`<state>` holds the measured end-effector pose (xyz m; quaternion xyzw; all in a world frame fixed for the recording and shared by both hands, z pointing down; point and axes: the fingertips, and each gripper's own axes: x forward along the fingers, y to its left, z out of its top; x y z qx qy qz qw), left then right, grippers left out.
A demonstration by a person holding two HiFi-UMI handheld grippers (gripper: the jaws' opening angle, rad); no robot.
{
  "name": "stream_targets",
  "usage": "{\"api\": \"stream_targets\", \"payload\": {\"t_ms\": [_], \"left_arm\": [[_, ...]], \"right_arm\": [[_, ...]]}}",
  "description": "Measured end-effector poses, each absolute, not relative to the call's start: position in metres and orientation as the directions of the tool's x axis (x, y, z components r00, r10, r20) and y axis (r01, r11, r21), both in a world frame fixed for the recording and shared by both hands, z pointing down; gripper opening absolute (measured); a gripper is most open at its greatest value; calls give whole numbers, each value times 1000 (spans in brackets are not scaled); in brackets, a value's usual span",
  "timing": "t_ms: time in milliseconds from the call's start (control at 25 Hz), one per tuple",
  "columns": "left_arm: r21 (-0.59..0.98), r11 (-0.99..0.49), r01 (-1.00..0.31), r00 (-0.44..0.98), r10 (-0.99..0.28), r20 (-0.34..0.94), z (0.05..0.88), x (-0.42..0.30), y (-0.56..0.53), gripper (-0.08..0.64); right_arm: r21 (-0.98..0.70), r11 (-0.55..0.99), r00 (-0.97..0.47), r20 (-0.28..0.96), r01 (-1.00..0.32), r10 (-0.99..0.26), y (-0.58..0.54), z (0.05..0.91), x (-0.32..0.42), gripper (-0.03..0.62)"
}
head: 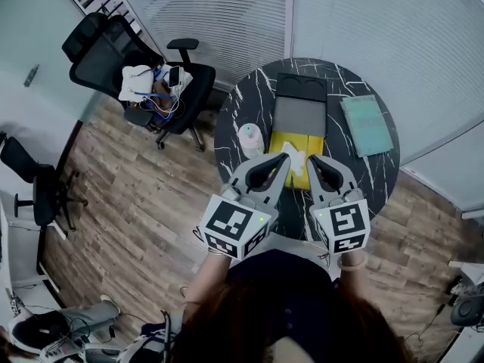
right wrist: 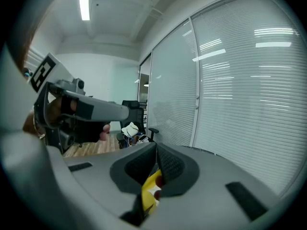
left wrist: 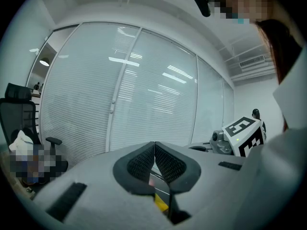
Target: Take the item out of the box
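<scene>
Nearest the person, both grippers are hanging level over the near edge of the round dark marble table (head: 352,174), side by side. The left gripper (left wrist: 154,144) is showing its jaws pressed together at the tips with nothing clamped between them; only a sliver of yellow is peeking through the gap lower down. The right gripper (right wrist: 157,148) is doing the same: pads meeting at the tip, gripping nothing, with yellow showing through the opening beneath.

In the head view, both sets of jaws are pointing over the yellow item (head: 280,143), which is lying on the table with a crumpled white piece (head: 296,156) on top. It is sitting just at the near edge of the box (head: 299,116), whose grey inside is lying open and whose dark lid (head: 301,87) is folded back beyond.

A pale round container (head: 250,139) is standing just left of the item, and a teal book (head: 368,125) is resting to the right of the box. Farther left, off the table, a black office chair (head: 113,55) is standing on the wood floor.
</scene>
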<state>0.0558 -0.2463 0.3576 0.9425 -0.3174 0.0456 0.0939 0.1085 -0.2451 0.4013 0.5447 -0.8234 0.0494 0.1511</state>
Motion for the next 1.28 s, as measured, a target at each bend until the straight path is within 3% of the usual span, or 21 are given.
{"api": "stream_targets", "payload": {"t_ms": [1280], "left_arm": [[164,-753,-638,769,-608,198,378,54,-295,26]], "right_arm": [[134,559,-407,552,-818,-728,-296,509,92,26]]}}
